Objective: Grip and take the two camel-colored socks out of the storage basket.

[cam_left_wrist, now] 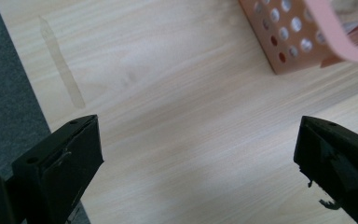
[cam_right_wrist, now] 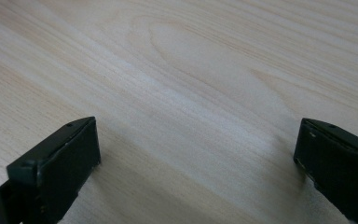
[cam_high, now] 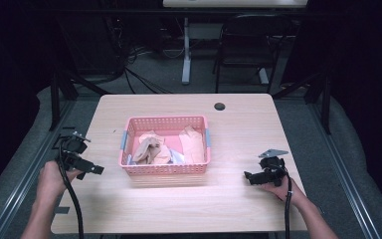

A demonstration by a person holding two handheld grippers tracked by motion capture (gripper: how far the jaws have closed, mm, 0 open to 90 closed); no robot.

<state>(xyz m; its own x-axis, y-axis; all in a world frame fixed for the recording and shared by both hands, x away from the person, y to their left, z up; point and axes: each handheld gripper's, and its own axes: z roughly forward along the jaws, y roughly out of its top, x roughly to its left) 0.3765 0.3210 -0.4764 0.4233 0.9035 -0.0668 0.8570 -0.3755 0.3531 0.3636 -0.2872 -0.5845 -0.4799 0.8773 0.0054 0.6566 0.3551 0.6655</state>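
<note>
Here is the table [cam_high: 179,209], pale wood, and dead centre of the high view sits a pink basket [cam_high: 165,169] with perforated walls, holding crumpled tan and peach cloths [cam_high: 151,149] plus a bit of something pale blue-white near its front. At the lower left of that view the left hand [cam_high: 49,180] grips the left gripper [cam_high: 97,169], which points right toward the basket but stays apart from it, near the table's left edge, a cable [cam_high: 72,199] trailing down toward the bottom of the frame. At the lower right, the right hand [cam_high: 278,189] holds the right gripper [cam_high: 247,176] low over the wood, aimed left at the basket and well apart from it, a grey plate [cam_high: 273,153] on top. In the left gripper view the jaws stand wide apart with nothing between them, bare wood below, the basket's corner at the upper right of the frame and a strip of clear tape [cam_left_wrist: 61,67] at the upper left beside the table edge. In the right gripper view the jaws are spread wide too, empty, over plain wood grain. A dark round hole [cam_high: 220,106] marks the table's far side, and a black chair [cam_high: 251,45] stands beyond it at the top of the high view.
</note>
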